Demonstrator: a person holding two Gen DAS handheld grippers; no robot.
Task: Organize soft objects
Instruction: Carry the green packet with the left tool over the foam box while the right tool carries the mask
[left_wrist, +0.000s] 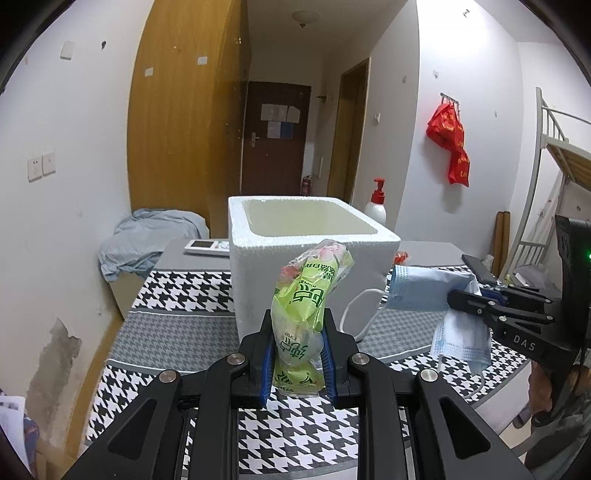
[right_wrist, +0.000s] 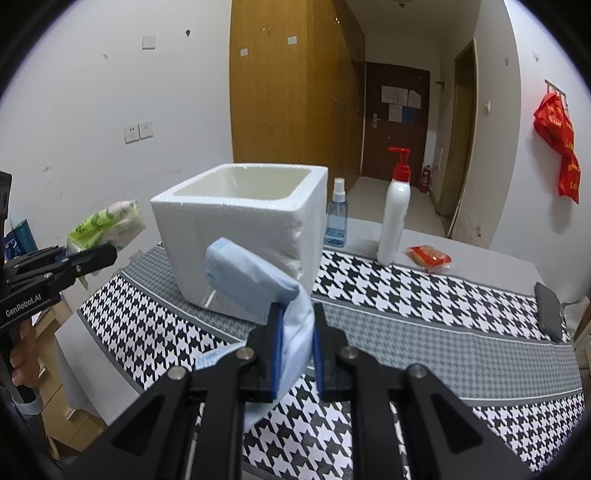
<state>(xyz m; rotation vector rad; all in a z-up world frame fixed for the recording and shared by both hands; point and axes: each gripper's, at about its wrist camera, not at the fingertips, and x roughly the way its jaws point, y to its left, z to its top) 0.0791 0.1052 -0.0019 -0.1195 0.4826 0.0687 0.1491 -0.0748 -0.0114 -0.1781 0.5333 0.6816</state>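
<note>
My left gripper (left_wrist: 297, 350) clamps a green tissue pack (left_wrist: 308, 295) and my right gripper (right_wrist: 297, 343) pinches a blue face mask (right_wrist: 251, 284), both lifted clear of the table. The white foam box (left_wrist: 314, 251) just ahead of both tools looks empty; neither item is in yet.

Left gripper (left_wrist: 297, 354) and right gripper (right_wrist: 297, 354): black linkage arms, silver pivot screws, blue finger pads; white "GenRobot.AI" and "DAS" lettering, green LED.
</note>
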